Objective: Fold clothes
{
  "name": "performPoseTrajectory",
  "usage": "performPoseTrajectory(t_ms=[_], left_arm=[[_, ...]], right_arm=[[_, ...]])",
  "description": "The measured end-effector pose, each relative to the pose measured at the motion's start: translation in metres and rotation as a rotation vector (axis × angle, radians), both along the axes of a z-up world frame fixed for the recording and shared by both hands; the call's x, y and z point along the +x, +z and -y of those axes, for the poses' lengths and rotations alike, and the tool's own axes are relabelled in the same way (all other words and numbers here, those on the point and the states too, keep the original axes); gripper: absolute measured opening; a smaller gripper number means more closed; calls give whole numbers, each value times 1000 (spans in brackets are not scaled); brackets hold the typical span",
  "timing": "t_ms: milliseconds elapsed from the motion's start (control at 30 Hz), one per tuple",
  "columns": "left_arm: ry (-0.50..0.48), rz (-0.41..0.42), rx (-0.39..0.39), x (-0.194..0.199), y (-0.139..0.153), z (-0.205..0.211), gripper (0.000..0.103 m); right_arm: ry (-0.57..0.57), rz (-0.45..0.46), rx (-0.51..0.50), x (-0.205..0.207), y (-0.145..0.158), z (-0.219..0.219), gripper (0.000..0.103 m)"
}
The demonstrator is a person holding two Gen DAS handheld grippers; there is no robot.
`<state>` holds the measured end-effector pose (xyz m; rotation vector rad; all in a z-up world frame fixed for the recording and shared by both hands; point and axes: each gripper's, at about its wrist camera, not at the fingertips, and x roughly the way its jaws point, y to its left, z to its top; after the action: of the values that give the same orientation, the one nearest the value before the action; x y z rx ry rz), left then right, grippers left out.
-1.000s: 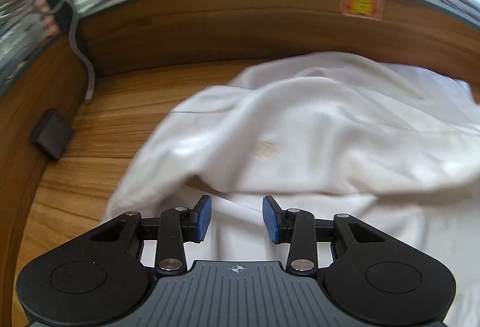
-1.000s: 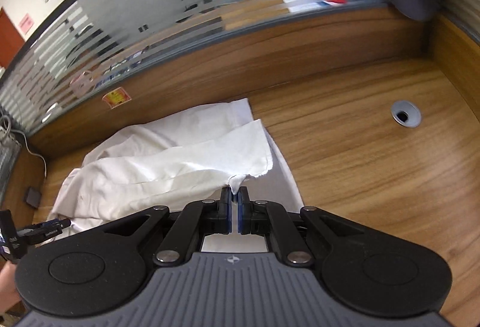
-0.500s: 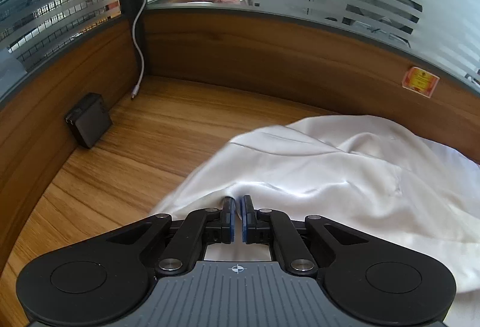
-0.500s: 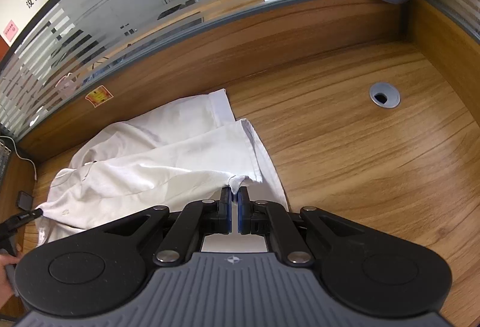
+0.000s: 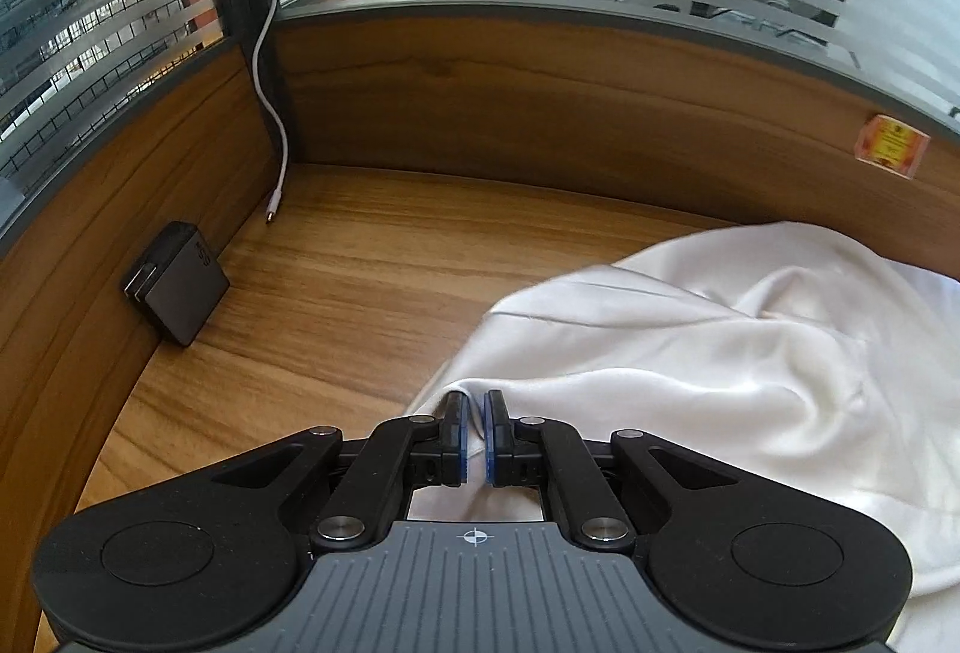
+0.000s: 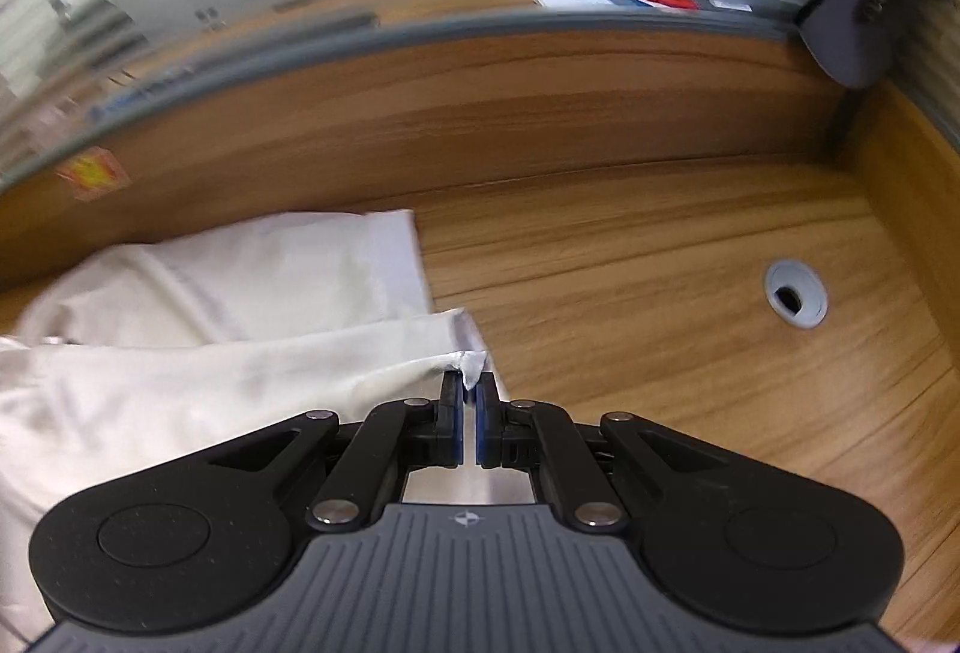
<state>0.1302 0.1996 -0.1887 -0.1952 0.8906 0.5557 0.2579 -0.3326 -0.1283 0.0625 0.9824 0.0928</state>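
Note:
A white garment (image 5: pixel 708 353) lies rumpled on the wooden desk (image 5: pixel 372 257), filling the right half of the left wrist view. My left gripper (image 5: pixel 474 413) is shut on a fold at the garment's left edge, cloth pinched between the blue pads. In the right wrist view the same garment (image 6: pixel 210 329) spreads to the left. My right gripper (image 6: pixel 470 392) is shut on its right corner, and a small tuft of cloth sticks up above the pads. The cloth under both grippers is hidden by their bodies.
A black power adapter (image 5: pixel 177 284) leans against the left partition, with a white cable (image 5: pixel 273 125) hanging down beside it. A grey cable grommet (image 6: pixel 795 296) sits in the desk at the right. Wooden partitions with striped glass enclose the desk. A yellow sticker (image 5: pixel 891 146) is on the back panel.
My left gripper closed on the garment's left edge, and its view swung left and up. My right gripper kept its hold and its view shifted right; the frame is now blurred.

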Motion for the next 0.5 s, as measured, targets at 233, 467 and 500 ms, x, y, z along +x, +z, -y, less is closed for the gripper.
performPoseTrajectory(t_ms=[233,467,500], left_arm=[[-2,-22,-23,6,0,-1,10],[-83,-16,-34,-3,11,16,30],[-100,-16,-29,-5,12,22,32]], right_arm=[[87,-73,-113,22,-26,-20,10],[296,-28,-71,-12,-14,-50,18],[328,-25,-65,-17,-14,-56,18]])
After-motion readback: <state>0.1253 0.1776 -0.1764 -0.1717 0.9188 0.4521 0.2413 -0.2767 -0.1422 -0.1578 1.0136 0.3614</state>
